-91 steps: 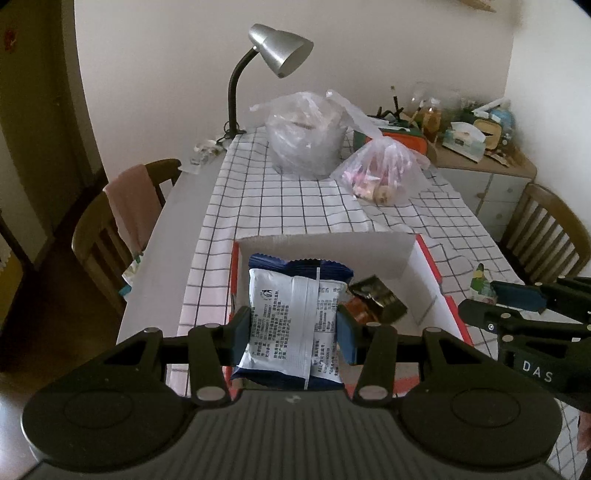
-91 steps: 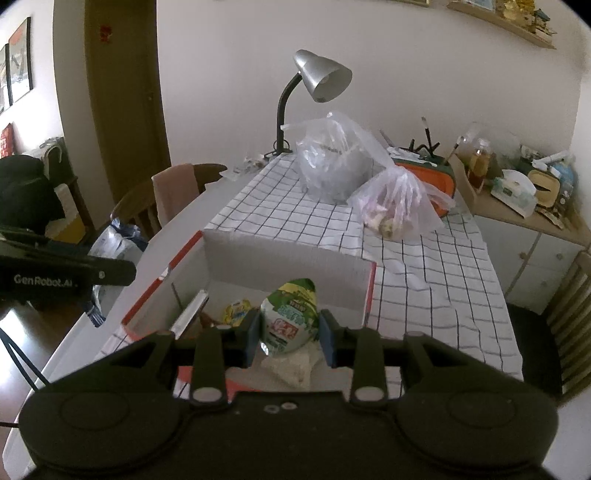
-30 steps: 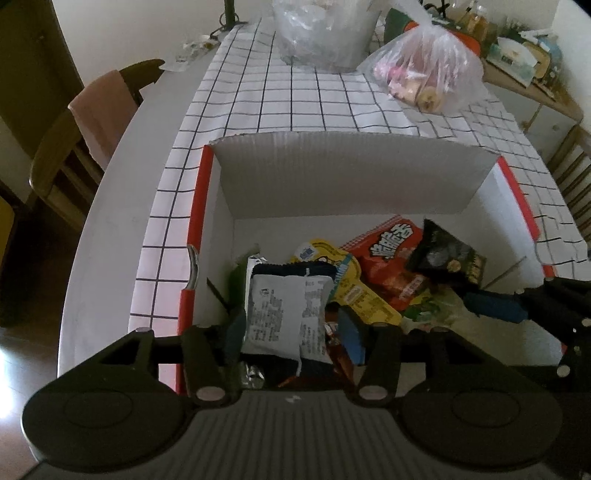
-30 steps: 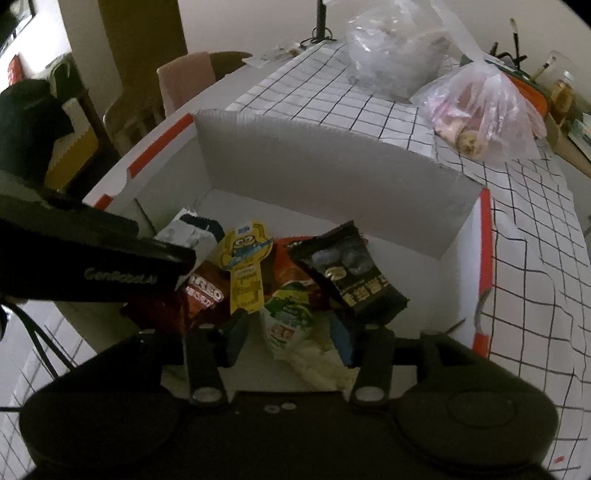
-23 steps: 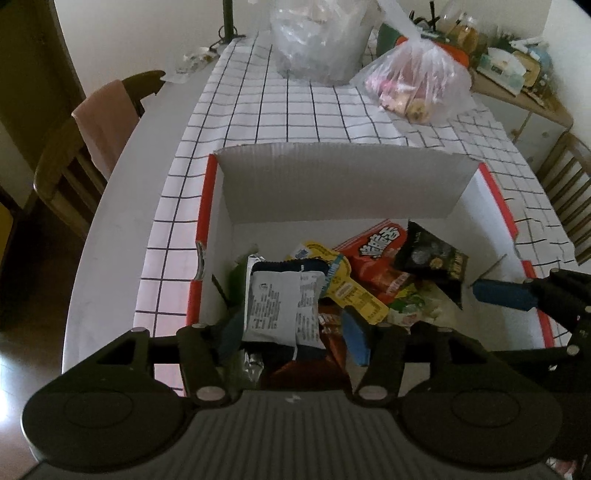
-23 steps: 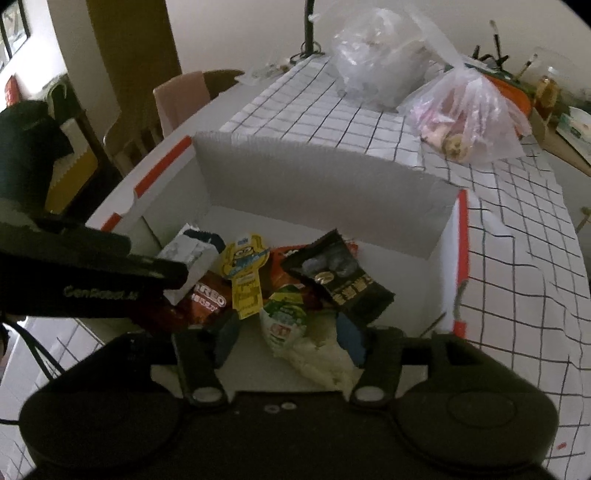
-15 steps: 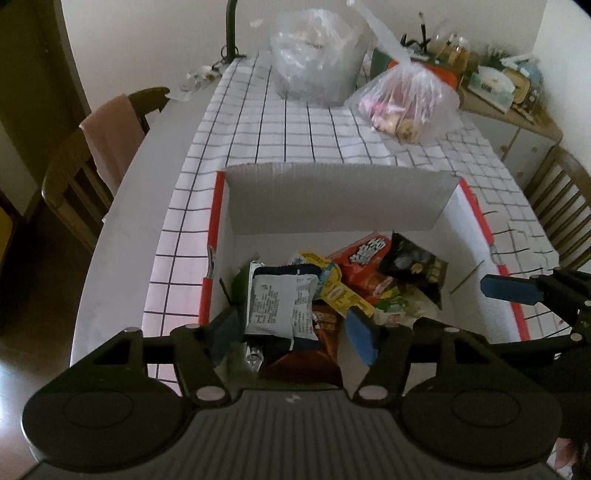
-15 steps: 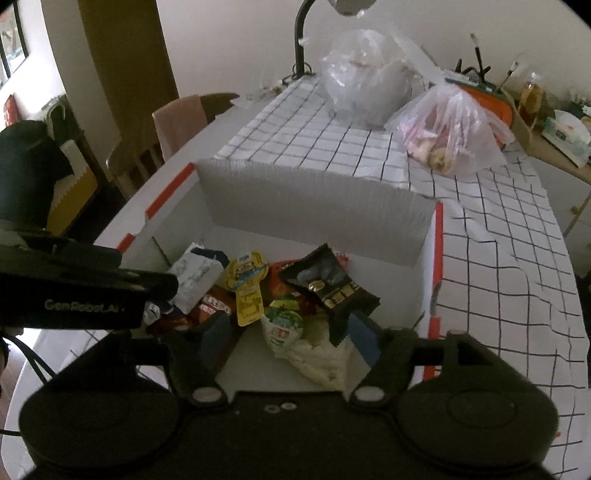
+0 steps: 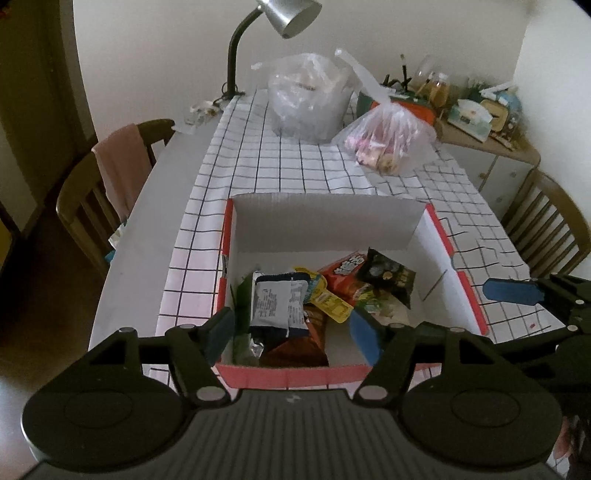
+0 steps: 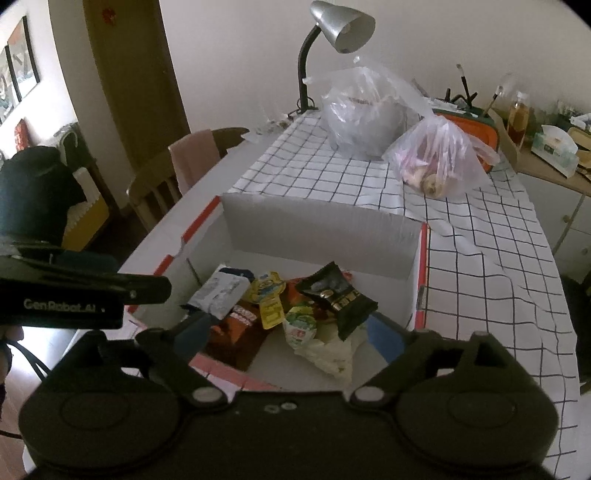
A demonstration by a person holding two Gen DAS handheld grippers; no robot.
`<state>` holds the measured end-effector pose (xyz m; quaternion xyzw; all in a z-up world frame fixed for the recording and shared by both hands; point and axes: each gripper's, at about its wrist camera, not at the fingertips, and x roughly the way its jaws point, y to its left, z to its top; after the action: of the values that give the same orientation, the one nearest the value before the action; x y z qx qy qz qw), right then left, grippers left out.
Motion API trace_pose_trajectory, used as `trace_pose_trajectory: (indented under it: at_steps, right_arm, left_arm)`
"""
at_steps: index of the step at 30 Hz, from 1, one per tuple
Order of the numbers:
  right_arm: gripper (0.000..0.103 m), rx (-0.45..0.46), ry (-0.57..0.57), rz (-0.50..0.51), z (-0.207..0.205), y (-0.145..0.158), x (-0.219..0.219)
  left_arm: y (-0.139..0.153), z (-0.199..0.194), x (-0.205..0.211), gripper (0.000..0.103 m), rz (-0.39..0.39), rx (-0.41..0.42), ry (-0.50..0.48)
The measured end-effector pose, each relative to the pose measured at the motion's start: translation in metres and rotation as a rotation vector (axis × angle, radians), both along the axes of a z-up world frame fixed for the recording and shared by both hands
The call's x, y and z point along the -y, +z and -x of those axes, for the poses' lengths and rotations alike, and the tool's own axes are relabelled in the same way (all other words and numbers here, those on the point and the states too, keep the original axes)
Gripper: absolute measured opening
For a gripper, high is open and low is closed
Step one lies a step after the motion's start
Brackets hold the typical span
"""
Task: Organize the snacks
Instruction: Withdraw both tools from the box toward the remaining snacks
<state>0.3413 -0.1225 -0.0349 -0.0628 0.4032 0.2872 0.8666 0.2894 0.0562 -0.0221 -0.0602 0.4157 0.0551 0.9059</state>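
**Both packets dropped in the box, fingers now spread and empty**

The white-and-blue packet (image 9: 277, 303) lies on the pile at the left of the cardboard box (image 9: 325, 225), label side up, and the green-topped packet (image 10: 301, 326) lies near the front right on a pale crinkled bag (image 10: 328, 354). A second ago each sat between a pair of fingers low inside the box; now the left gripper (image 9: 291, 332) and the right gripper (image 10: 288, 334) have both pulled up and back over the near rim, their fingers wide apart and holding nothing. That reads as two snacks delivered, with both hands free for the next pick.

The box holds a loose heap: a yellow sachet (image 9: 325, 295), a red packet (image 9: 341, 277), a black packet (image 9: 388, 278) tilted across it, and a brown-orange packet (image 10: 236, 325) at the front. The right half of the floor is mostly bare.

Beyond the box on the checked worktop (image 9: 280, 173) stand two plastic bags: a large clear bag (image 9: 308, 98) and a smaller bag with pink contents (image 9: 384, 142), possibly further snacks. A desk lamp (image 9: 291, 14) stands at the far edge.
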Motion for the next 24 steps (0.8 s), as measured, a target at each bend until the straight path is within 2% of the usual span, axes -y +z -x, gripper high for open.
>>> trace_pose_trajectory:
  at_steps: [3, 11, 18, 24]
  right_arm:
    - [0.098, 0.001, -0.004, -0.020, 0.010, 0.004, 0.004]
    - [0.102, -0.010, -0.003, -0.045, 0.037, 0.006, 0.019]
    - [0.103, -0.038, 0.006, -0.033, 0.062, -0.007, 0.029]
    - [0.103, -0.057, -0.007, -0.020, 0.082, -0.025, 0.042]
  left_arm:
    - [0.004, 0.014, 0.001, 0.071, -0.008, 0.022, -0.010]
    - [0.005, 0.047, 0.003, 0.078, 0.007, 0.057, -0.025]
    - [-0.011, 0.070, 0.010, 0.079, 0.007, 0.038, -0.049]
    - [-0.036, 0.089, 0.020, 0.079, 0.002, -0.007, -0.072]
